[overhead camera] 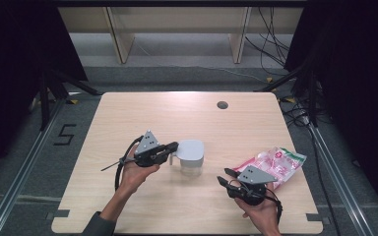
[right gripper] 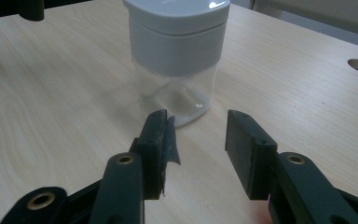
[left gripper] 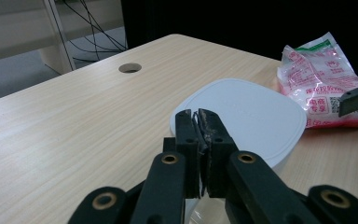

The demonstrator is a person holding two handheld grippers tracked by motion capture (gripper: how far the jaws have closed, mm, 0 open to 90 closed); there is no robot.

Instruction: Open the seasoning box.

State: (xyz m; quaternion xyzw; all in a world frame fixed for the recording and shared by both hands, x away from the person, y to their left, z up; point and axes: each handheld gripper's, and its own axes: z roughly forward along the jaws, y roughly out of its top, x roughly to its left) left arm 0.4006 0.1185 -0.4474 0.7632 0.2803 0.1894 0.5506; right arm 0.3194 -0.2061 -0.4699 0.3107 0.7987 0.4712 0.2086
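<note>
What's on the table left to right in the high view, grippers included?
Left gripper → lidded clear container → right gripper → pink snack bag.

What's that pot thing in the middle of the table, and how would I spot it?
Look to the middle of the pale wooden table, just in front of the left gripper. There stands a clear container with a white rounded lid. Unlike the pink crinkly packet to its right, it is rigid and upright.

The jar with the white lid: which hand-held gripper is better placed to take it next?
Probably the right hand-held gripper: its jaws are open and point at the jar, while the left hand-held gripper is shut beside the lid.
</note>
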